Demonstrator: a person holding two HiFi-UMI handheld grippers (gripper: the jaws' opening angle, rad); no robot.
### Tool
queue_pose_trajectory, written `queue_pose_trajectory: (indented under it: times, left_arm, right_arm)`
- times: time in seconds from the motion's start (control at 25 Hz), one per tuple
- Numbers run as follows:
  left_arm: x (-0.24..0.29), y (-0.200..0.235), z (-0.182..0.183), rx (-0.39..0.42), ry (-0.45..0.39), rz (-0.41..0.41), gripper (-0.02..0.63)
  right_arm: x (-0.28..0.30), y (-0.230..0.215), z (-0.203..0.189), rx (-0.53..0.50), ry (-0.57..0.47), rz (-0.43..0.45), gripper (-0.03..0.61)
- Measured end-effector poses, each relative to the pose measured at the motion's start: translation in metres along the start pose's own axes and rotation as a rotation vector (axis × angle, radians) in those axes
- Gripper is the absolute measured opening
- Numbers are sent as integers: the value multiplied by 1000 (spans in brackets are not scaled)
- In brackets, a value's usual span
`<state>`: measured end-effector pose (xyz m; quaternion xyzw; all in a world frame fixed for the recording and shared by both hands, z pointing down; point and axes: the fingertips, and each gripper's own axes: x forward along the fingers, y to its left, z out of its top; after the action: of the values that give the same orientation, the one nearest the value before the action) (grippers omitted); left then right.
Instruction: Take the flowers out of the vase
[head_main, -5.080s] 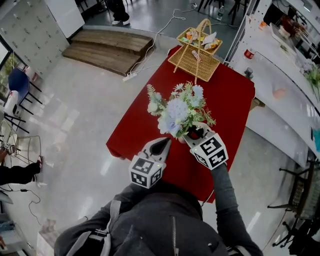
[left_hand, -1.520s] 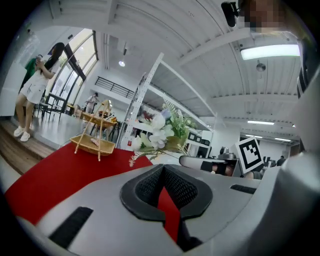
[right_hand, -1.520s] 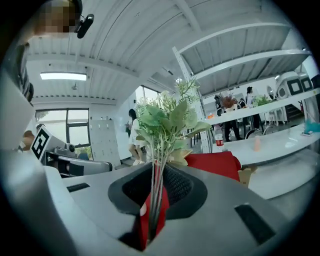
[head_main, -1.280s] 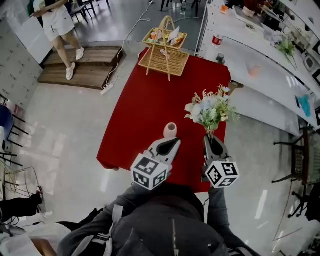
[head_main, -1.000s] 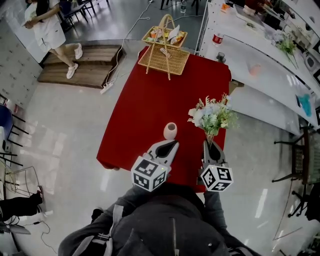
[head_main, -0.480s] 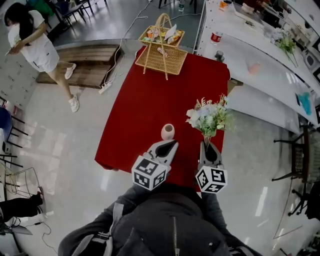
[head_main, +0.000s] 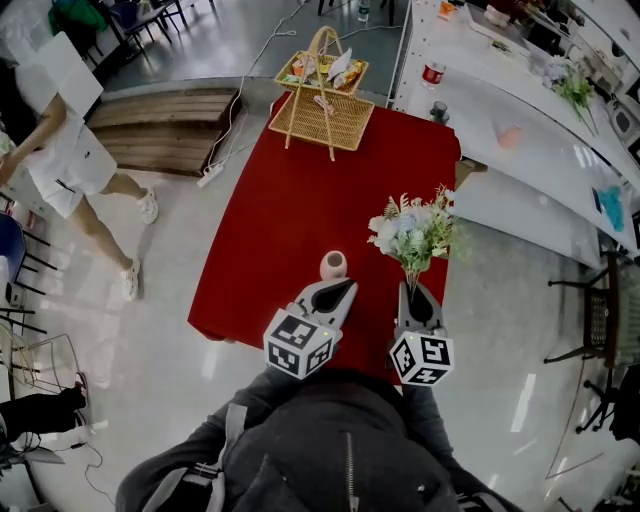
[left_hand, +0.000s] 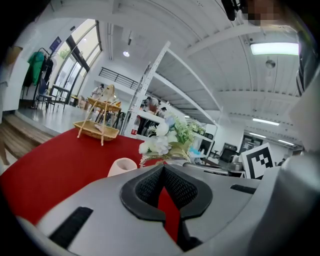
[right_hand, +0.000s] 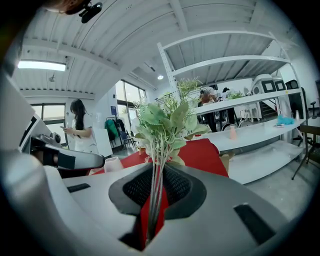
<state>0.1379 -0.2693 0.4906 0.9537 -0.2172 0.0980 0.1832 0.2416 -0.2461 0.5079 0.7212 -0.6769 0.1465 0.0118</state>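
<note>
We clamp the right gripper, fingers narrow on the stems of the flowers. The left gripper sits closed and empty. The bunch, in the vase seconds ago, now hangs free at its 3 o'clock over the desk: extraction looks done. Both hands point nearly level toward 12.
</note>
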Motion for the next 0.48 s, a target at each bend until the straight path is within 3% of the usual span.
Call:
queue_pose_trajectory:
  times: [0.48]
  left_arm:
    - [3,-4,-2,4,9,-12,8]
  right_arm:
    - [1,2,2,5,-2,12,40]
